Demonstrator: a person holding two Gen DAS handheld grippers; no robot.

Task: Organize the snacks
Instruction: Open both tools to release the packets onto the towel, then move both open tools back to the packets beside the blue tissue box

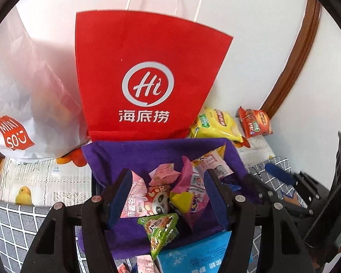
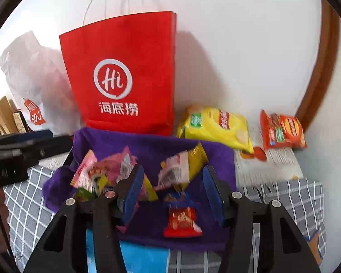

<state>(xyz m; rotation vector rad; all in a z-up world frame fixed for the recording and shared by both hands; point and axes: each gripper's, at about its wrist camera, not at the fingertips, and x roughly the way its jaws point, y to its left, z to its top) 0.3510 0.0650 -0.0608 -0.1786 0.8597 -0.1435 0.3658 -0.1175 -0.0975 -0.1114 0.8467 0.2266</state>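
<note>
A: What is the left wrist view showing?
B: The left gripper (image 1: 168,195) is hanging released, jaws wide, over small snack packets (image 1: 168,188) lying on a purple cloth (image 1: 138,154) before a red paper bag (image 1: 145,79).

A: And the right wrist view?
B: The right gripper (image 2: 172,195) is also gaping empty above a red packet (image 2: 181,223); a yellow chip bag (image 2: 216,125) is lying beside the red paper bag.

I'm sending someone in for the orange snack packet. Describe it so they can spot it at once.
Find the tall red paper bag standing against the white wall. To its right lie two packets: a yellow packet first, then the orange packet nearest the brown wooden trim. It is the smaller one, lying apart from the purple cloth.
</note>
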